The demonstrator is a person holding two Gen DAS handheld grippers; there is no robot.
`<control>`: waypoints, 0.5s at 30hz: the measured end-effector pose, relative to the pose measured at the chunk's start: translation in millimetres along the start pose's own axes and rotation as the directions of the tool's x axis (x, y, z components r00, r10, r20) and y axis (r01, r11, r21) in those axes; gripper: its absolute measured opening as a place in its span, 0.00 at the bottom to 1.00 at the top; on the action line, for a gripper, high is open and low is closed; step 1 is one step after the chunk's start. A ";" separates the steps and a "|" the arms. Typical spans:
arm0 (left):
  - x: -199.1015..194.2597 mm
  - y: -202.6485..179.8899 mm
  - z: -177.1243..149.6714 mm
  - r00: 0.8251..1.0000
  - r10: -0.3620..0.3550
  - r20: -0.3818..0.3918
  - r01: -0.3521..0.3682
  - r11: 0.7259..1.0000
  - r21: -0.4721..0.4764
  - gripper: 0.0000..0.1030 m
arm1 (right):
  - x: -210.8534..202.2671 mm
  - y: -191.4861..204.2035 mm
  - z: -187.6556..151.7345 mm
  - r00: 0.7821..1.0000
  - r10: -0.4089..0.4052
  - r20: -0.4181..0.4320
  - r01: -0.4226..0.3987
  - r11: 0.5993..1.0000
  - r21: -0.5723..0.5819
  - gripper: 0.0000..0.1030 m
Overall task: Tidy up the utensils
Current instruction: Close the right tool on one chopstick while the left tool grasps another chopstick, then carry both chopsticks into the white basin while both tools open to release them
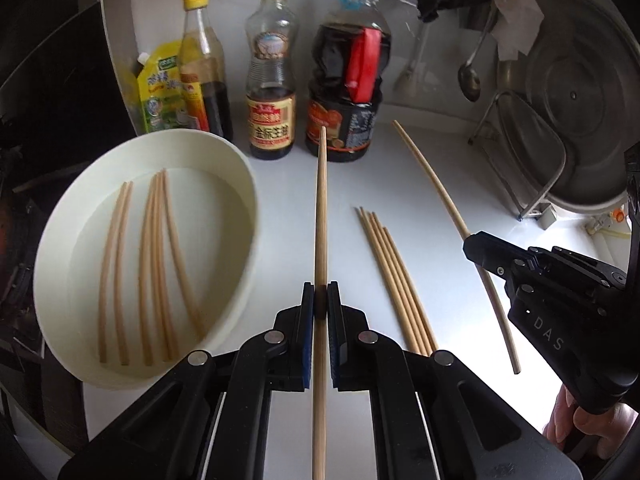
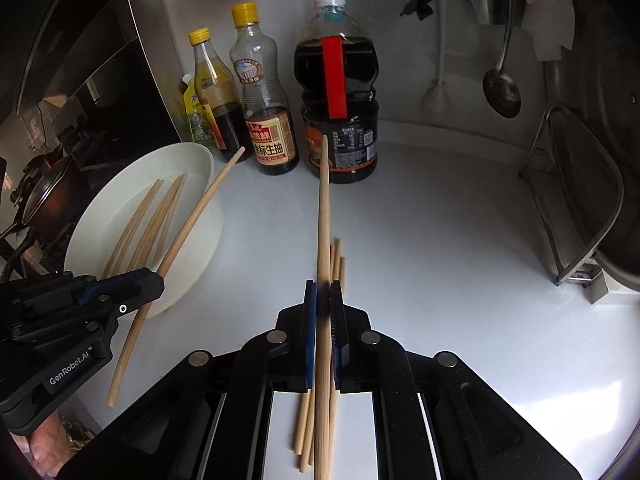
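Bamboo chopsticks, one pinched in each black tongs, left (image 1: 321,312) and right (image 2: 323,308); four lie loose (image 1: 394,276) on the white table (image 1: 420,184), beside the round white bowl (image 1: 248,184).

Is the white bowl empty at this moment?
No, the white bowl already holds several chopsticks lying side by side on its bottom.
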State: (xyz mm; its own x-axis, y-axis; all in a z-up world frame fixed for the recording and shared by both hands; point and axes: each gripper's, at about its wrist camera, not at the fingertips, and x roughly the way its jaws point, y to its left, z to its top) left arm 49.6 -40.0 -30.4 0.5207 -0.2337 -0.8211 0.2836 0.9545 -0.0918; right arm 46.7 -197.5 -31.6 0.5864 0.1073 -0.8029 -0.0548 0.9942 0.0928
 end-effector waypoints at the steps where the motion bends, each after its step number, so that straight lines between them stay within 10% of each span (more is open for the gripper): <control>1: -5.8 12.5 3.4 1.000 0.009 0.010 -0.009 1.000 -0.015 0.07 | -0.2 9.8 6.4 1.000 0.009 0.009 -0.009 1.000 -0.007 0.06; 15: -12.3 167.3 25.6 0.988 0.152 -0.012 -0.152 0.978 -0.145 0.07 | 74.5 157.4 80.6 0.981 0.184 -0.067 -0.190 0.977 -0.097 0.06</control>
State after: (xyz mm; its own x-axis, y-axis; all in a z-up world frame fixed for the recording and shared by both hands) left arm 111.3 117.9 -21.3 0.5484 -0.0840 -0.8320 0.0819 0.9956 -0.0465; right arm 146.9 -33.9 -29.3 0.5109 0.2891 -0.8096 -0.2432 0.9519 0.1864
